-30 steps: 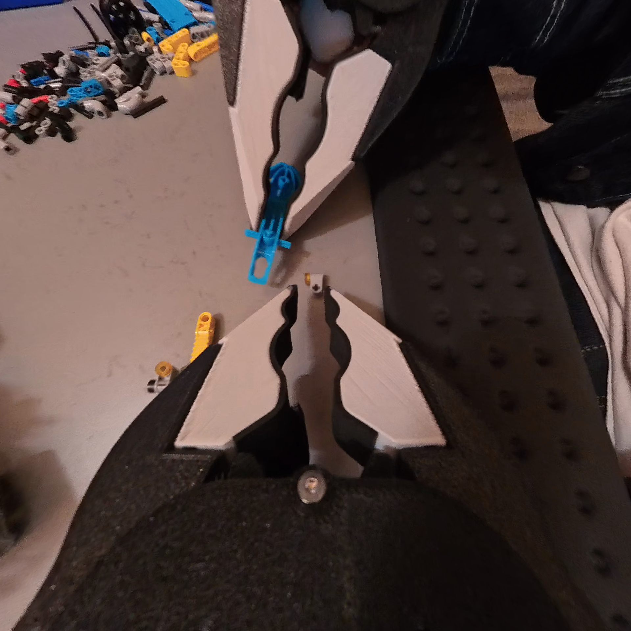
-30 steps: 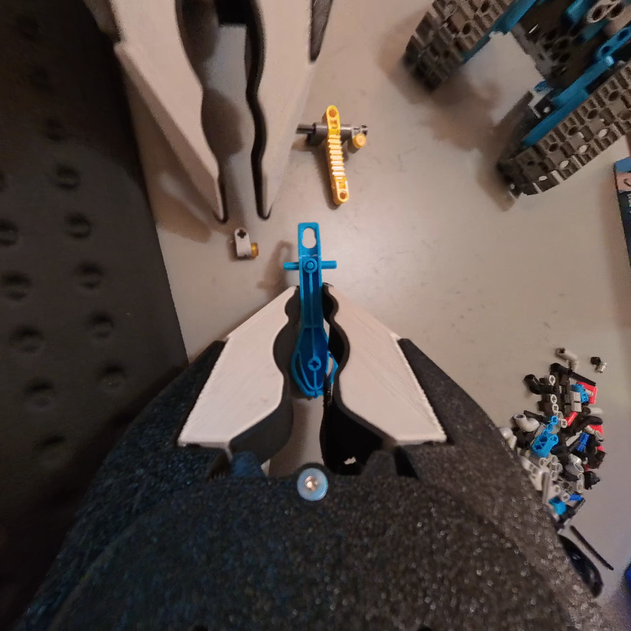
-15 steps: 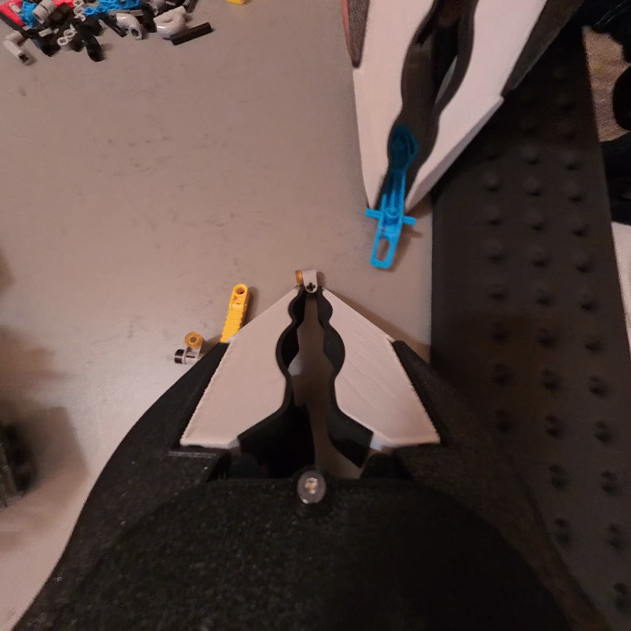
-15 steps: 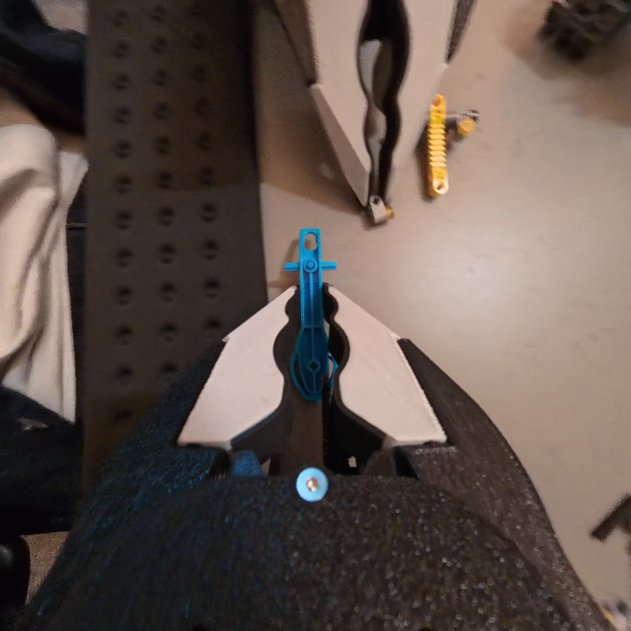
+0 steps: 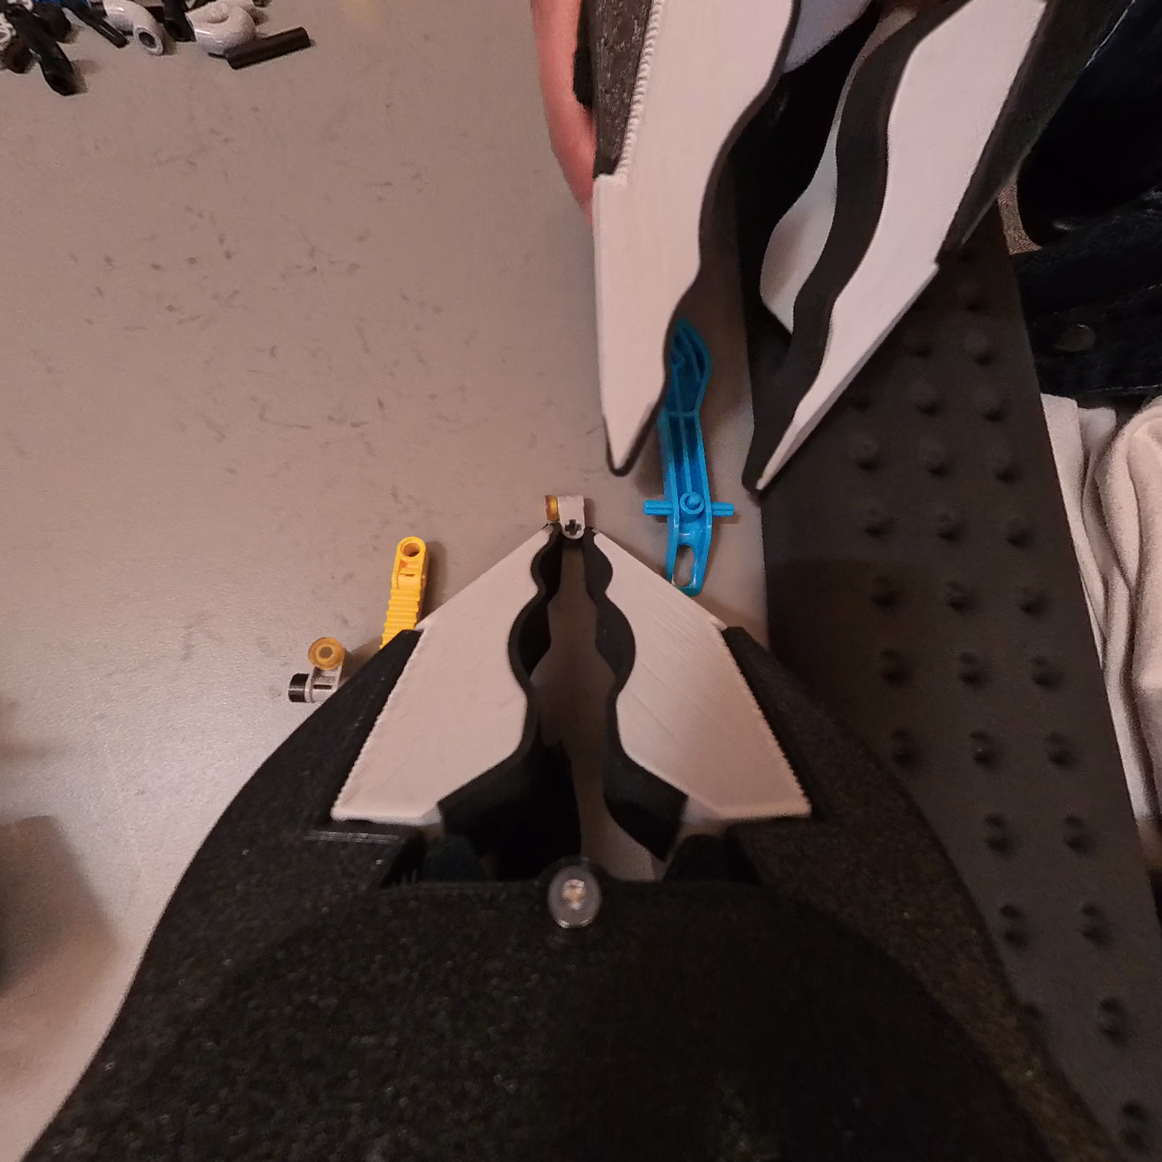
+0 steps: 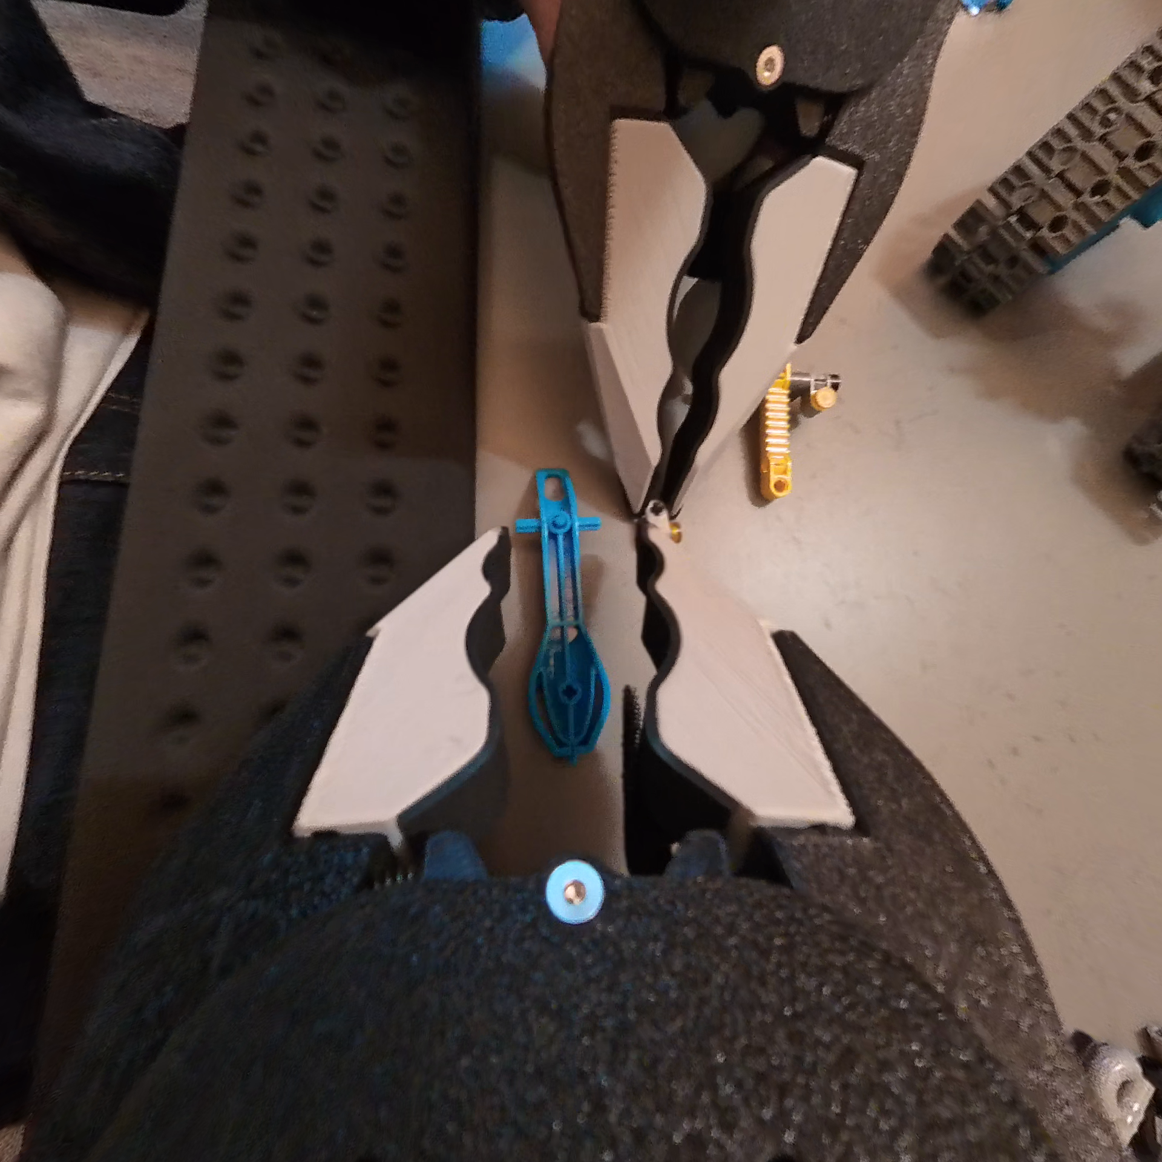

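Observation:
My left gripper (image 5: 569,534) is shut on a small grey connector with a yellow pin (image 5: 571,519), pinched at the very fingertips just above the beige table. It also shows in the right wrist view (image 6: 654,503), coming in from the top with the connector (image 6: 659,512). My right gripper (image 6: 572,541) is open. A blue lever-shaped piece (image 6: 566,629) lies flat on the table between its fingers, touching neither. In the left wrist view the right gripper (image 5: 690,475) reaches in from the top right over the blue piece (image 5: 686,478).
A black studded mat (image 6: 302,377) borders the table beside the blue piece. A yellow toothed bar (image 5: 405,588) and a small grey and yellow pin piece (image 5: 317,669) lie left of my left gripper. A grey and teal built model (image 6: 1069,188) and loose parts (image 5: 188,31) lie farther off. Both grippers' tips are close together, under 4 cm apart. Between my left fingertips and the yellow toothed bar (image 5: 405,588) there is roughly 5 cm. Look for it in the right wrist view (image 6: 779,451) too.
My left gripper has shut on the small grey connector. My right gripper has opened and let go of the blue piece, which now lies on the table. The two grippers have come closer together.

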The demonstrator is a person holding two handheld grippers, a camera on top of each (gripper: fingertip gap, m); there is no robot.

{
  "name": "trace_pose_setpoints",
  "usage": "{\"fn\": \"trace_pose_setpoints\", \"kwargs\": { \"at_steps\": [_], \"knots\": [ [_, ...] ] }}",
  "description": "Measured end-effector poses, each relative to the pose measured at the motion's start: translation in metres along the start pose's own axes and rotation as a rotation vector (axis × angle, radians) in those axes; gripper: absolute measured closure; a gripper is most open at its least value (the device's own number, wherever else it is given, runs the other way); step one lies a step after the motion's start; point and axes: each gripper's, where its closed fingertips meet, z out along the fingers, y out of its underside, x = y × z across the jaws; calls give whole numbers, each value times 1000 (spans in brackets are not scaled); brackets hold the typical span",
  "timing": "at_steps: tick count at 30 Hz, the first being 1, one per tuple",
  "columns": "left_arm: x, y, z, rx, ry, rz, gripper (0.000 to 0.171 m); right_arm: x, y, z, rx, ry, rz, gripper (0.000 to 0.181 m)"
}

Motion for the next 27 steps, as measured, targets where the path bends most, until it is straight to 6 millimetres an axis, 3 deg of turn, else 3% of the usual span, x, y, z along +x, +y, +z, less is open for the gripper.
{"fn": "trace_pose_setpoints", "kwargs": {
  "at_steps": [8, 12, 27],
  "knots": [
    [6, -6, -5, 38, 32, 9, 167, 9, 1, 11, 46, -41, 130, 127],
    [12, -13, -9, 83, 62, 12, 167, 6, 6, 14, 35, -77, 150, 128],
    [14, -4, -6, 38, 50, 56, 166, 3, 4, 15, 43, -58, 85, 133]
  ]
}}
